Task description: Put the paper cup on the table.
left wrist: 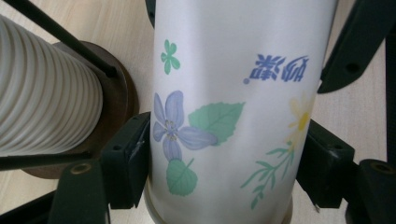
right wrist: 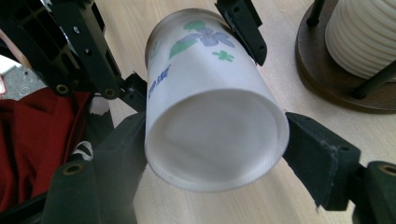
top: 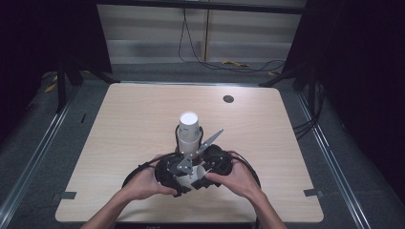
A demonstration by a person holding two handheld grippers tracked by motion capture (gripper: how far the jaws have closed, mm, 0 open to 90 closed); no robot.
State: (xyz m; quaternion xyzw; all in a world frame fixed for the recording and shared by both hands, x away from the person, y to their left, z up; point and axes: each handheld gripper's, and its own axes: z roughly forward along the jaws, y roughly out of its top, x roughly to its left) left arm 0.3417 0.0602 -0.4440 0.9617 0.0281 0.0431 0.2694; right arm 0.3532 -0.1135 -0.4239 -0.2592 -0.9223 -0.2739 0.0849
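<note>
Paper cup lies sideways low over the counter, both pairs of jaws clamped on it; each should pull gently apart, straight, without crushing.

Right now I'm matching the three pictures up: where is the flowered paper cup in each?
High view: the flowered paper cup lies between both hands, low centre.
Left gripper view: the cup fills the centre, upright.
Right gripper view: centre, its white base toward the camera.
Shared landmark: the ribbed stack of cups on its brown stand.
</note>
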